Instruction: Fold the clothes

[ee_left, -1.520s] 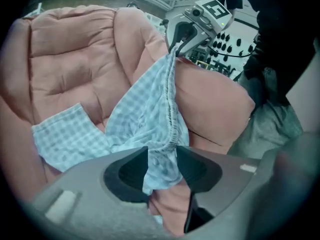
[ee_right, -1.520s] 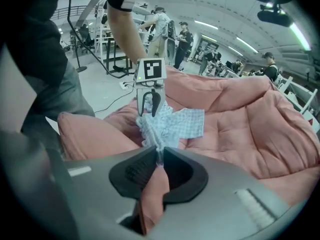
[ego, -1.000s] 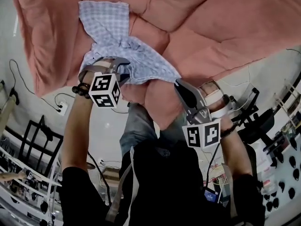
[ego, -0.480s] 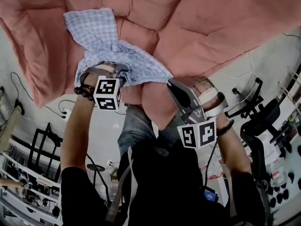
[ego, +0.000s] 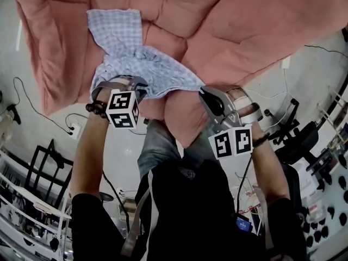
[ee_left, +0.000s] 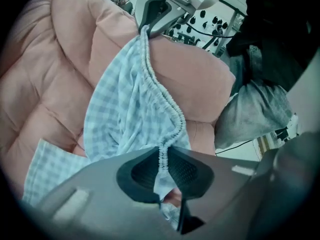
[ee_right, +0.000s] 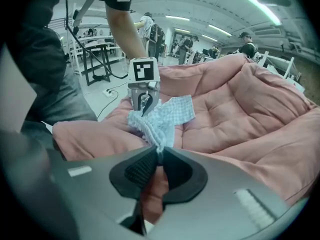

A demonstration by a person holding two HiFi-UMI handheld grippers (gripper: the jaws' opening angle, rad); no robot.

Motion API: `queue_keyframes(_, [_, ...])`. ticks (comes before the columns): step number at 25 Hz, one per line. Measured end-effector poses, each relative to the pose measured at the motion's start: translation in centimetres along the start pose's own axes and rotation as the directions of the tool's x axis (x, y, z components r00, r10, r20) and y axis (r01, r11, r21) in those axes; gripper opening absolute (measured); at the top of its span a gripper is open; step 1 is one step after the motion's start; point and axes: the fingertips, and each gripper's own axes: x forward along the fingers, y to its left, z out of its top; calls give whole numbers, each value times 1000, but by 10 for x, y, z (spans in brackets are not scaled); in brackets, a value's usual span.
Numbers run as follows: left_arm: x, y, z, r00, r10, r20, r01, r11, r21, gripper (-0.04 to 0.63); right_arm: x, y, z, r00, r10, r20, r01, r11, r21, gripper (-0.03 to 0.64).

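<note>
A blue-and-white checked garment [ego: 130, 53] with an elastic waistband [ee_left: 167, 104] lies crumpled on a pink quilted cushion [ego: 244, 31]. My left gripper [ego: 140, 85] sits at the near left end of the waistband. Its jaws have just been closing and now pinch the gathered band [ee_left: 162, 156]. My right gripper [ego: 209, 99] is shut on the other end of the waistband [ee_right: 159, 156], so the band runs stretched between the two. From the right gripper view, the left gripper [ee_right: 145, 101] is visible clamping the cloth [ee_right: 165, 116]. The right gripper [ee_left: 150, 19] shows at the top of the left gripper view.
The cushion's front edge [ego: 179, 129] hangs over my legs. Cables and a power strip [ego: 73, 128] lie on the floor at left. Black stands and a chair [ego: 296, 140] are at right. People [ee_right: 150, 29] stand in the hall behind.
The left gripper's jaws have closed onto the waistband end. Both hands stayed about where they were, and the right gripper kept its hold.
</note>
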Motion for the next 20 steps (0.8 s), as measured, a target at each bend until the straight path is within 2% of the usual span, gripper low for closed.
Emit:
queue_keyframes(6, [-42,-2,12,996,83,11,-82,995,-54,43,-18,-7,3,1000,20,-24,-20,1000,-17,46])
queue_keyframes(10, [-82,-10,4,986,164,3,-163,979,-124,43,-34,-12,16,1000,27,-10,-27,999,-32,44])
queue_keyframes(16, [-151,-26,4,948,319,15,-302,910,-283,41,-61,-43,57,999,16,45,-11,995,-100,44])
queue_keyframes(20, [-191,-61,20,929,370,10,-343,870,-354,41,-91,-52,89,996,20,84,-7,988,-157,44])
